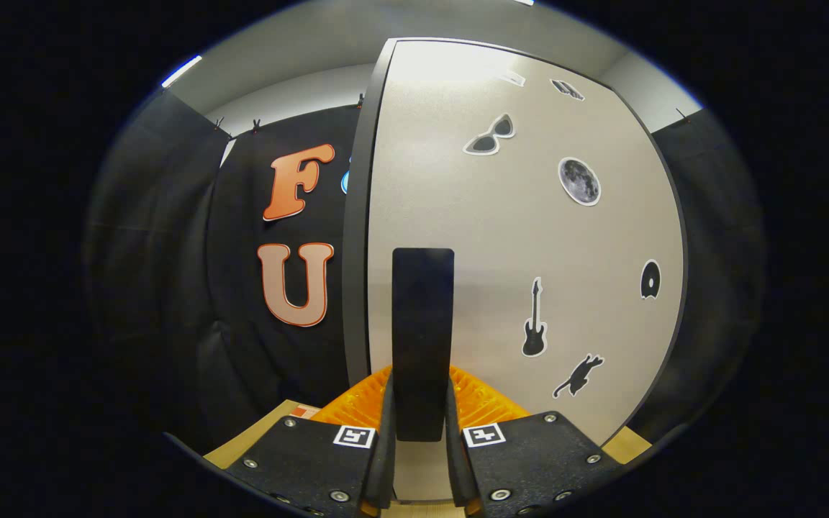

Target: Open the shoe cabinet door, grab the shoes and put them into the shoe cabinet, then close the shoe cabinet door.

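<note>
**Jaws clamped on the door handle**

Pale grey and faintly speckled, the shoe cabinet door (529, 237) is the biggest thing ahead, standing upright with a thin dark rim around it. Its left edge runs top to bottom just beside the black cloth wall (242, 345), which hangs behind with open room on that side; to the right the door's curved edge meets more dark cloth. Small stickers dot the right half of the panel: sunglasses (490, 135), a moon (579, 180), a guitar (534, 321) and a cat (578, 374). A tall black handle (422, 338) stands upright near the door's left edge. The gripper (420, 424) has its jaws closed narrowly on the handle's lower end, one finger pressing each side. Light wooden worktop (256, 432) shows beneath.
</note>
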### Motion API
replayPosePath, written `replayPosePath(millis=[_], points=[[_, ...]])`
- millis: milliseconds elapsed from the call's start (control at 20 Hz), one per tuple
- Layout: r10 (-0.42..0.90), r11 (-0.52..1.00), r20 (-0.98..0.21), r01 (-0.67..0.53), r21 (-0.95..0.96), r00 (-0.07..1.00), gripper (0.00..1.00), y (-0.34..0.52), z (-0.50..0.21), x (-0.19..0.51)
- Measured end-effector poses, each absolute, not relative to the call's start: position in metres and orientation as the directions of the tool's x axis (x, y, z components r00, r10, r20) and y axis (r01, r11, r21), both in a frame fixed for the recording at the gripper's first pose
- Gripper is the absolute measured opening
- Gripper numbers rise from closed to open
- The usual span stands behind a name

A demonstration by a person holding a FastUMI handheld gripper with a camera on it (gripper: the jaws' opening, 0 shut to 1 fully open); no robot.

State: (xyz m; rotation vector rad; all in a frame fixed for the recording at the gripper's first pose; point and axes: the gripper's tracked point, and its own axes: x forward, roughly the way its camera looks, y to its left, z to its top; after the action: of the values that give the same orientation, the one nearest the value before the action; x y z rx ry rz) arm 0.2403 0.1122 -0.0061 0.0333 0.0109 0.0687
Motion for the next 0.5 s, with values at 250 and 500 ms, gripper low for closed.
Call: replayPosePath(millis=[250,500], points=[[0.084,0.996,-0.030,-0.082,0.043,0.996,0.27,0.110,-0.007,0.231],[0.109,0.993,-0.031,-0.107,0.048,0.994,0.25,0.102,-0.004,0.205]])
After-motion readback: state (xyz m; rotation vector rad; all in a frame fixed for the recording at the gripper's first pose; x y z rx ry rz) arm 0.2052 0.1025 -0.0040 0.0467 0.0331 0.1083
